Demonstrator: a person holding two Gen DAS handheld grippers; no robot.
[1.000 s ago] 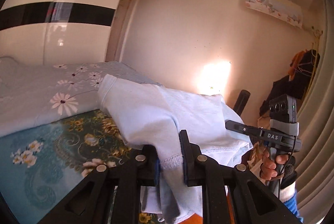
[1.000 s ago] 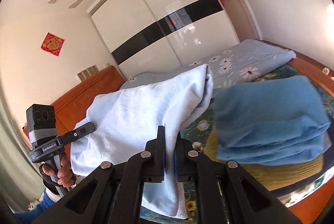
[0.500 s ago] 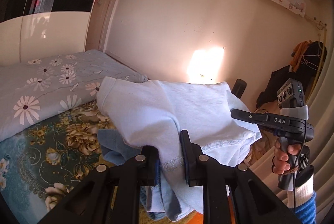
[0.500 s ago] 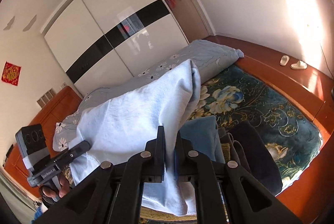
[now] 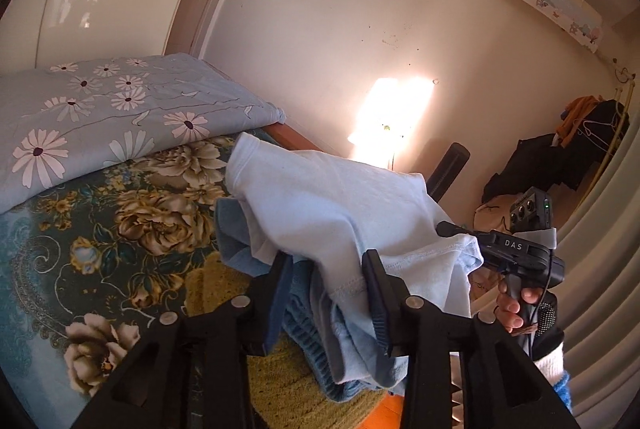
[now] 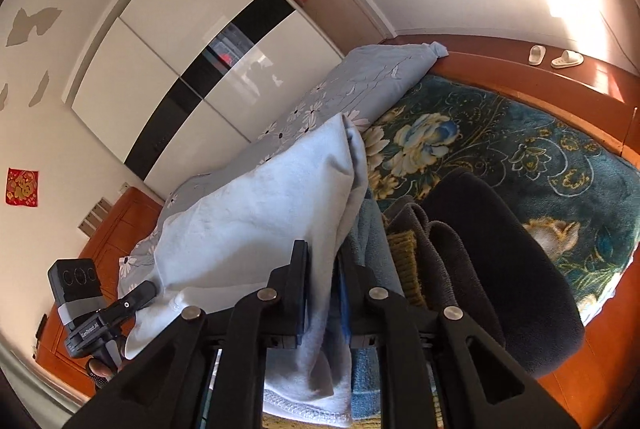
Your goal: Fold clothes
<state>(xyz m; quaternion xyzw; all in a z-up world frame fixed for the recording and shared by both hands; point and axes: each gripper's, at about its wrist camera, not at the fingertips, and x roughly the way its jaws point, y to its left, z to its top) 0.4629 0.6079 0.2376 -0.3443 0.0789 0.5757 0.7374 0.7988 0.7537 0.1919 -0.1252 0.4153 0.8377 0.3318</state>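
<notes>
A folded pale blue garment [image 5: 328, 205] hangs between my two grippers, over a pile of folded clothes. My left gripper [image 5: 326, 273] has its jaws spread apart, and the garment's hemmed edge rests loosely between them. My right gripper [image 6: 324, 269] has its jaws parted a little around the garment's [image 6: 256, 205] other edge. The pile shows a blue towel [image 5: 240, 233], a mustard knit [image 6: 404, 257] and dark grey and black pieces [image 6: 500, 249]. Each gripper shows in the other's view, the right one [image 5: 516, 253] and the left one [image 6: 100, 317].
The pile lies on a bed with a dark teal floral blanket [image 5: 92, 229] and a pale blue daisy quilt [image 5: 100, 109]. A white wardrobe [image 6: 208, 41] stands behind. The wooden bed frame [image 6: 520, 73], slippers [image 6: 556, 57] and a coat rack [image 5: 576, 133] are to the right.
Both grippers have swung right and lowered the garment onto the pile. Both sets of jaws have opened, the left ones widely, loosening the hold on the garment.
</notes>
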